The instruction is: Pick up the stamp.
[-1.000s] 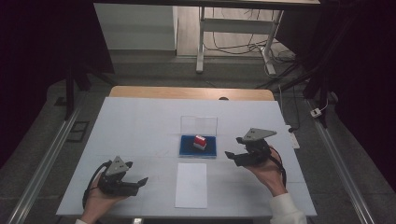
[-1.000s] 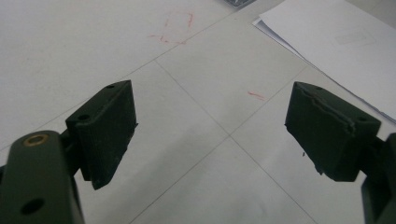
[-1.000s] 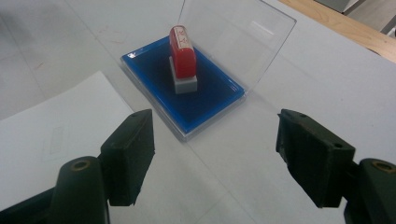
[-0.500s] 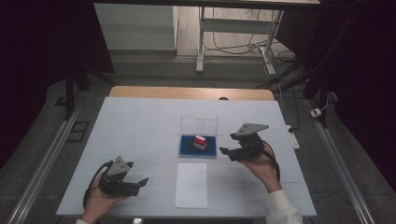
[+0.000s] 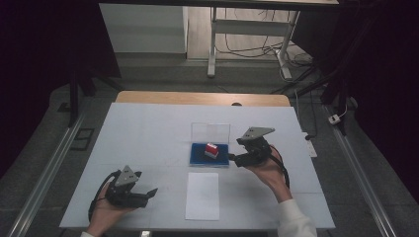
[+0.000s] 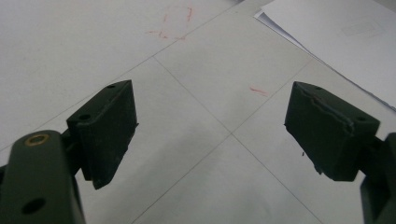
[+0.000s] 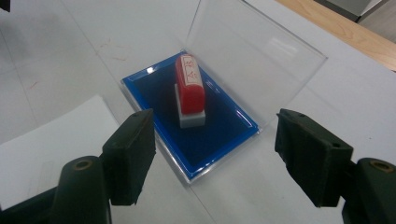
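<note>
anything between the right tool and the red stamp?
Nothing visible. The right tool is open and faces the red stamp in the blue tray. The clear lid stands open behind the stamp, out of the path.

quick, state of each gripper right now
left gripper: open, holding nothing, over the bare table.
right gripper: open, holding nothing, aimed at the red stamp in the blue tray.
</note>
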`<state>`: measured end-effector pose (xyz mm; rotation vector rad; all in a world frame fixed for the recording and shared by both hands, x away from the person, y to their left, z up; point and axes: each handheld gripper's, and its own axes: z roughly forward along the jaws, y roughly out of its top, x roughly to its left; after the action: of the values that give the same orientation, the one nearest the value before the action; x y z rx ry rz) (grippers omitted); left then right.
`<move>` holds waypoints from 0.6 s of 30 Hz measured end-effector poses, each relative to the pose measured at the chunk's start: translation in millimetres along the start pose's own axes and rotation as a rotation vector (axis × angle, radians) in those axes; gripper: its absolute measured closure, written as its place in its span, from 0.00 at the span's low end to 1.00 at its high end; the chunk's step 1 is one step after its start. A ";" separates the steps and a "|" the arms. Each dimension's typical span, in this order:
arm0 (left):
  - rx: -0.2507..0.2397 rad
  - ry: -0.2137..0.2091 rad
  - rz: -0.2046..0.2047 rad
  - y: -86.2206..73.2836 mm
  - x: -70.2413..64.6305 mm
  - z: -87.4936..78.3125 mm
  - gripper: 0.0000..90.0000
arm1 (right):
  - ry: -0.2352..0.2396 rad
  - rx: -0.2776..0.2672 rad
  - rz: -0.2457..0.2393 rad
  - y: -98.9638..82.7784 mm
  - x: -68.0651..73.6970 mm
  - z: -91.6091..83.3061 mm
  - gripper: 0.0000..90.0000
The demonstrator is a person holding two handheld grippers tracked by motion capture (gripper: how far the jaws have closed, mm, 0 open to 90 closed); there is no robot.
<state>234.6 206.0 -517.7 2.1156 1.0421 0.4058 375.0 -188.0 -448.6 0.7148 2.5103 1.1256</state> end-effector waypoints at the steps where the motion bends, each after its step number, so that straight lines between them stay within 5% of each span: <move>1: 0.000 0.001 -0.001 -0.1 -0.1 0.2 0.19 | 0.001 0.001 0.003 0.5 0.5 1.3 0.32; 18: 0.010 0.001 0.003 -0.8 0.2 2.2 0.19 | 0.035 0.043 -0.039 6.8 9.2 32.8 0.33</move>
<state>235.5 205.5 -519.8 2.1262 1.0435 0.4047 384.5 -159.1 -465.4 0.6596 2.5729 1.0830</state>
